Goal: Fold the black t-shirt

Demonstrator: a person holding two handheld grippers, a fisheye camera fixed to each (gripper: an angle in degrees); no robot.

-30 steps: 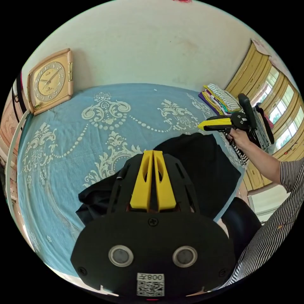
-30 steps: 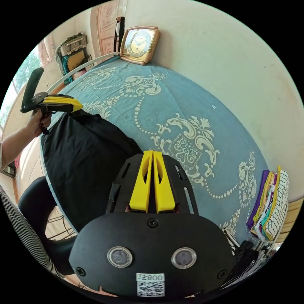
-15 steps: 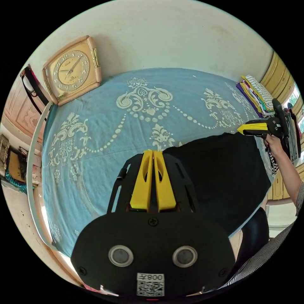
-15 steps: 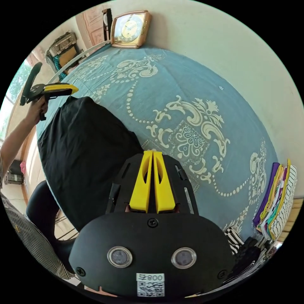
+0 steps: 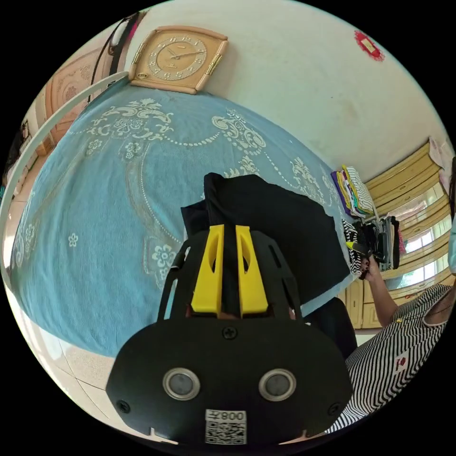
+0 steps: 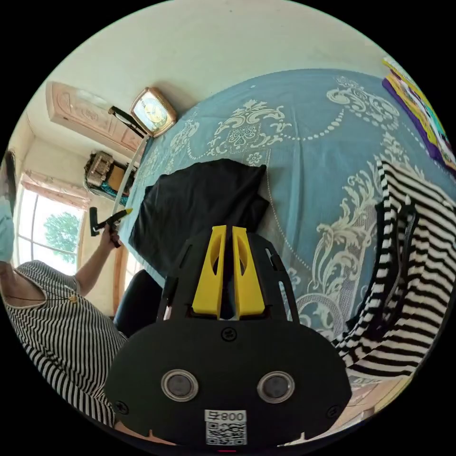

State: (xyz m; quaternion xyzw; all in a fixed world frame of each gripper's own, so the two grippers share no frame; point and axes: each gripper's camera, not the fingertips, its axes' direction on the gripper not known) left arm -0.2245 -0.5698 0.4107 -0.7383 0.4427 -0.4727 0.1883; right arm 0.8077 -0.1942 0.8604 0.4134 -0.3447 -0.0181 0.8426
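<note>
Black t-shirt (image 5: 280,223) lies bunched on the blue bedspread (image 5: 104,199), near the bed edge closest to the person. Left tongs (image 5: 229,270) slightly apart, black cloth between the jaws; grip uncertain. Right tongs (image 6: 227,268) likewise. Judgement: early stage, no neat fold yet.

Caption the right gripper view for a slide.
Black t-shirt lying on the patterned blue bedspread, yellow-jawed right gripper above its edge.
</note>
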